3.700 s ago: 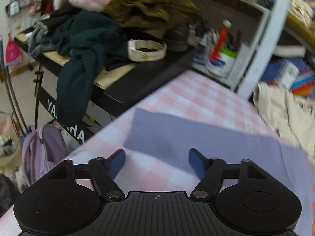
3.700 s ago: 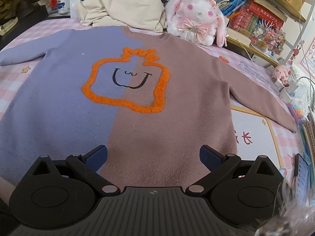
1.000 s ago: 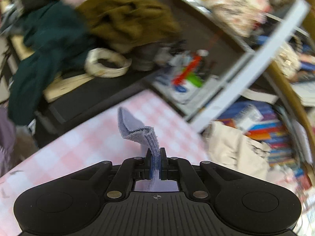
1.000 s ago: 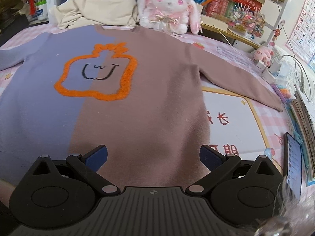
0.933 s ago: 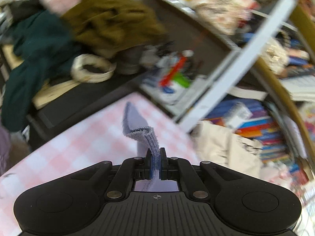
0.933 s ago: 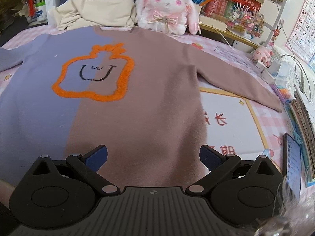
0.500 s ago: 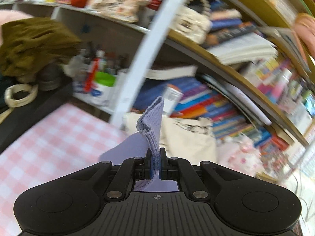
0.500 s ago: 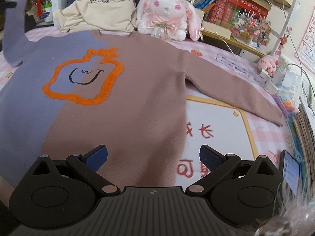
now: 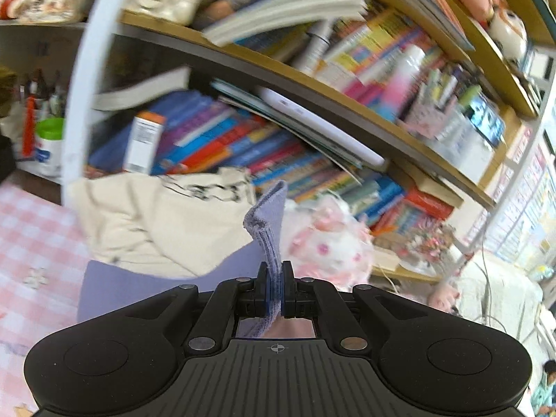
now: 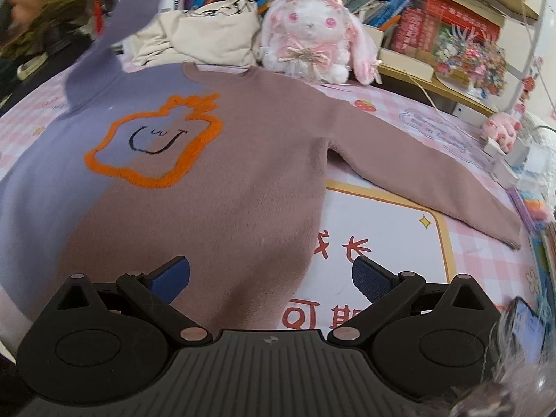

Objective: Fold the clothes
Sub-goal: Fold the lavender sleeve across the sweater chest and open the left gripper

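Fingers of right gripper (image 10: 270, 278) spread wide, hovering over sweater (image 10: 222, 180) hem; sweater lies flat on pink checked cloth (image 10: 486, 253). Left gripper (image 9: 274, 290) clamped on lilac sleeve (image 9: 269, 229), lifted w/ cuff sticking up. Behind: plush bunny (image 10: 312, 34), bookshelf (image 9: 312, 104).

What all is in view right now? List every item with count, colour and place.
sweater: one, purple and brown, flat on the bed
purple sleeve: one, lifted, pinched in the left tool
brown sleeve: one, spread flat to the right
plush rabbit: one, white and pink, beyond the collar
cream garment: one, heaped left of the rabbit
books: many, mixed colours, on shelves
phone: one, near right edge
left tool: shut on the sleeve
right tool: open above the hem
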A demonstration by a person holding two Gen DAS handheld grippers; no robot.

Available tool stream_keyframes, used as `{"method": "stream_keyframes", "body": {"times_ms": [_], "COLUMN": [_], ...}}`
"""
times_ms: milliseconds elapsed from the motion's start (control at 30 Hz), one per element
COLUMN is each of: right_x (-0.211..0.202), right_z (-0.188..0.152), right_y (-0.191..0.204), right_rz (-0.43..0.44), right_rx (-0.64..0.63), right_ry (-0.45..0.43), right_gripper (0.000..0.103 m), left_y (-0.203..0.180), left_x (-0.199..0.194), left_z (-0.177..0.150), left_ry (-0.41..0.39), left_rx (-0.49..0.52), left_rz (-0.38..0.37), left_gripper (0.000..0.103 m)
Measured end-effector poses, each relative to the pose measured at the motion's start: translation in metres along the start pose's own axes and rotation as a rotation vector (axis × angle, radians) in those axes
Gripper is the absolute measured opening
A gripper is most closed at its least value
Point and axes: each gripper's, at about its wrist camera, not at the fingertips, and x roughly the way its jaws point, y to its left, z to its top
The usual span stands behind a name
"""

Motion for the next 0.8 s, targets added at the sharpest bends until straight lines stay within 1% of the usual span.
{"method": "stream_keyframes", "body": {"times_ms": [133, 233, 333, 400, 433, 467, 500, 533, 567, 633, 667, 767, 800], "right_x": [0.001, 0.003, 0.004, 0.004, 0.004, 0.004, 0.004, 0.004, 0.004, 0.005, 0.005, 0.005, 0.005], "right_z": [-0.003, -0.005, -0.006, -0.007, -0.008, -0.008, -0.008, -0.008, -0.009, -0.009, -0.009, -0.009, -0.009], "right_y": [-0.010, -0.017, -0.022, -0.026, -0.027, -0.027, -0.026, -0.025, -0.024, -0.023, -0.022, -0.019, -0.018], "right_rz": [0.027, 0.042, 0.058, 0.068, 0.073, 0.077, 0.078, 0.080, 0.082, 0.085, 0.087, 0.092, 0.094], "right_rx": [-0.015, -0.019, -0.021, -0.022, -0.023, -0.023, -0.023, -0.022, -0.022, -0.022, -0.021, -0.021, -0.020], "right_ry": [0.008, 0.015, 0.019, 0.021, 0.023, 0.024, 0.026, 0.028, 0.030, 0.034, 0.036, 0.042, 0.044], "right_gripper": [0.101, 0.101, 0.101, 0.101, 0.101, 0.101, 0.101, 0.101, 0.101, 0.101, 0.101, 0.101, 0.101], "left_y": [-0.022, -0.034, -0.043, -0.048, -0.052, -0.055, -0.059, -0.062, -0.065, -0.063, -0.056, -0.035, -0.024], "left_x": [0.020, 0.034, 0.046, 0.054, 0.058, 0.058, 0.056, 0.048, 0.040, 0.014, 0.001, -0.024, -0.031], "left_z": [-0.005, -0.010, -0.018, -0.024, -0.026, -0.029, -0.030, -0.032, -0.033, -0.037, -0.040, -0.051, -0.057], "left_ry": [0.019, 0.048, 0.082, 0.109, 0.125, 0.137, 0.141, 0.122, 0.102, 0.037, 0.022, 0.051, 0.076], "left_rx": [-0.020, -0.018, -0.010, -0.013, -0.018, -0.023, -0.022, -0.009, 0.003, 0.042, 0.058, 0.118, 0.139], "left_rz": [-0.013, -0.010, 0.011, 0.039, 0.059, 0.054, 0.042, 0.031, 0.020, 0.018, 0.035, 0.165, 0.210], "left_gripper": [0.003, 0.003, 0.004, 0.007, 0.014, 0.028, 0.036, 0.050, 0.059, 0.066, 0.066, 0.066, 0.066]}}
